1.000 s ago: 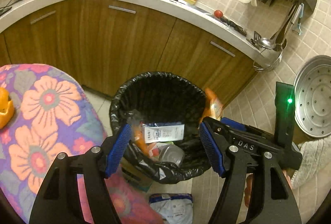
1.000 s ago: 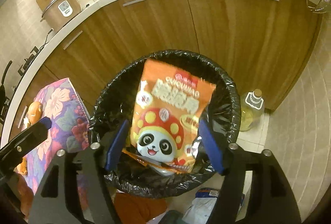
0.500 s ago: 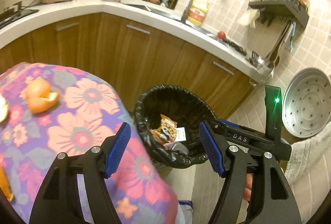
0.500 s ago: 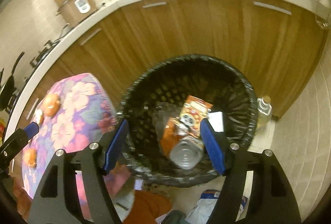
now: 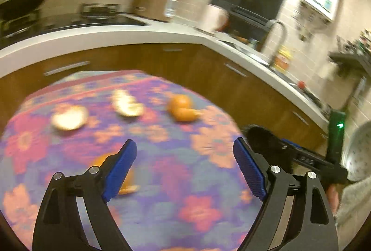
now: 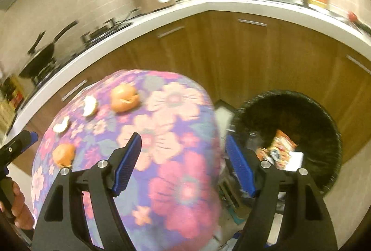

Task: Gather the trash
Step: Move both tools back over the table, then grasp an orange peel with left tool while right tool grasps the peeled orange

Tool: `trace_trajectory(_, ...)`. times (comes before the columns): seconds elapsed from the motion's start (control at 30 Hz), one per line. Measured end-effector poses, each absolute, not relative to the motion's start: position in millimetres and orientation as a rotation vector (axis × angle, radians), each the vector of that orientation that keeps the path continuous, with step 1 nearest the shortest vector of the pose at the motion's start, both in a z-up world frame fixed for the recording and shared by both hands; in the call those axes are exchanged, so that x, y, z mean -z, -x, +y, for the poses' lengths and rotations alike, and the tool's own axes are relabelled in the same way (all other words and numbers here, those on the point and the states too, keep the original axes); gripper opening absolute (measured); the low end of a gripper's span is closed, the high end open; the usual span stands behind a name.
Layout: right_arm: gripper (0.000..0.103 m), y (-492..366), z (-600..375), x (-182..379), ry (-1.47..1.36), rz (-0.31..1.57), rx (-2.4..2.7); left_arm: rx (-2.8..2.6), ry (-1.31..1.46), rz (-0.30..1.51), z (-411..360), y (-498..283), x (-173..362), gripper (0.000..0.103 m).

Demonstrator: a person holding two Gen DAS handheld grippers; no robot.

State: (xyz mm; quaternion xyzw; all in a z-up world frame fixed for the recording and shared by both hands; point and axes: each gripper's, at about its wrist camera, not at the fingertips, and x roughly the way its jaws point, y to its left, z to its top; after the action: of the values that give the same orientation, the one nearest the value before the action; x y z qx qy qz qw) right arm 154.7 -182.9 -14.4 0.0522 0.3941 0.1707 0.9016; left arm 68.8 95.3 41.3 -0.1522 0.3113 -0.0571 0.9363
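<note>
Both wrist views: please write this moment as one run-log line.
left gripper: open, empty, over floral table | right gripper: open, empty | orange peels: four on table | snack bag: in trash bin

I can't read any text here, both views too blurred. Snack bag point(image 6: 281, 149) inside the bin point(image 6: 324, 112) carries print, maybe a cartoon face, but illegible.

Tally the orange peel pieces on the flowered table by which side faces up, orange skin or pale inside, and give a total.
Orange skin up: 2, one at the far end, one near the left edge.
Pale inside up: 2, and.
Total: 4 peel pieces on the table.
</note>
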Motion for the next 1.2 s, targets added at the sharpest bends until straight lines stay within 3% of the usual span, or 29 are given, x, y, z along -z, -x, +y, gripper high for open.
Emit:
trace_trajectory(0.3,0.074,-172.7,-86.5,11.6,0.030,0.732,-0.505,-0.041,0.359,0.694,163.9,-50.2,-6.4,0.083)
trace_trajectory(0.73,0.075,-229.9,-25.9,43.4,0.123,0.747,-0.518,-0.028,0.312,0.777,145.7,-77.1,33.9,0.081)
trace_trajectory(0.83,0.075,-241.5,-22.5,50.2,0.116,0.767,-0.510,-0.057,0.270,0.793,137.0,-82.1,39.7,0.070)
trace_trajectory(0.87,0.075,-243.7,-21.9,50.5,0.114,0.767,-0.512,-0.068,0.258,0.812,134.9,-84.7,43.3,0.059)
trace_trajectory(1.03,0.075,-254.9,-12.6,59.0,0.146,0.813,-0.502,-0.049,0.265,0.816,134.0,-86.6,45.7,0.046)
trace_trajectory(1.1,0.075,-259.4,-10.6,62.4,0.149,0.835,-0.497,-0.039,0.250,0.808,130.8,-85.2,44.6,0.035)
trace_trajectory(1.2,0.075,-265.6,-8.8,67.2,0.148,0.868,-0.492,-0.036,0.232,0.798,127.4,-84.1,42.7,0.029)
